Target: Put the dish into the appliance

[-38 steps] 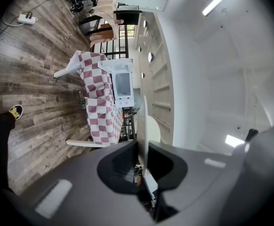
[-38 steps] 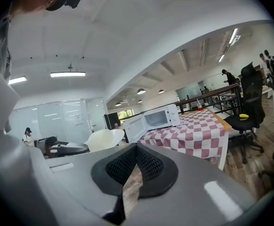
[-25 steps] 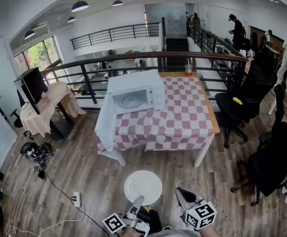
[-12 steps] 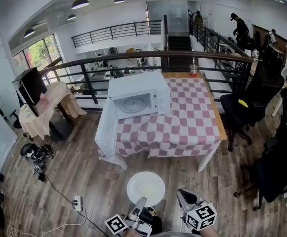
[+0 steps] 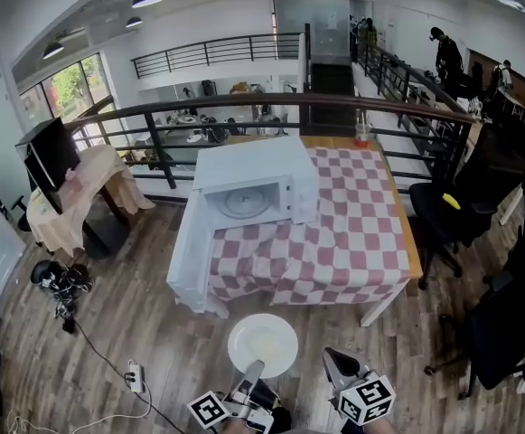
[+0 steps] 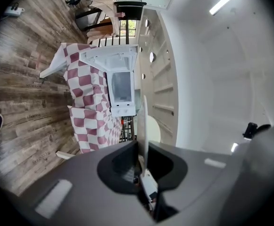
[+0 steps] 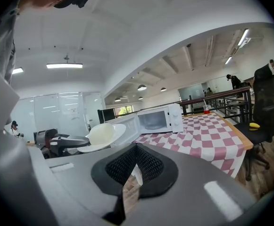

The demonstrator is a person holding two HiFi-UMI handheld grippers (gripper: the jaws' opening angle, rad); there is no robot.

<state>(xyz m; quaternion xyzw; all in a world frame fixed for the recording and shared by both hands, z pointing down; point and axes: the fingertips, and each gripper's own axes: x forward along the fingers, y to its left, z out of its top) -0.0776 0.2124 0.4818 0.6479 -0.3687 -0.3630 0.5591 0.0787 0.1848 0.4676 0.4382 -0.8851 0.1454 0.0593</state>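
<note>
Approach phase of the loading task, shown from the head view and both gripper views. We hold the dish (image 5: 262,344), a plain white plate, by its near rim in the left hand-held gripper (image 5: 249,374). Its jaws are clamped on that rim, and in the left gripper view the plate shows edge-on between them. The right hand-held gripper (image 5: 335,361) carries nothing, its jaws drawn together, and it rides just beside the left one, no nearer the microwave (image 5: 255,186).

Over the last second the microwave and the checked tabletop (image 5: 357,229) beneath it have grown larger and slid lower in the head view. The dish and both grippers have kept their place at the bottom of that view. We read this as a walk toward the microwave with the grip unchanged.

The dish is well short of the microwave, over the wooden floor (image 5: 135,315) and in front of the open door (image 5: 188,256). That door swings out from the microwave's left side, past the tabletop's edge. The cavity is open and its turntable (image 5: 244,203) is bare, so no opening step remains.

In our judgement the carry is under way and insertion has not begun. We must close the remaining gap, bring the dish level with the microwave's cavity, and steer it past the door's free edge. A hold on one rim alone may let the plate tip.
</note>
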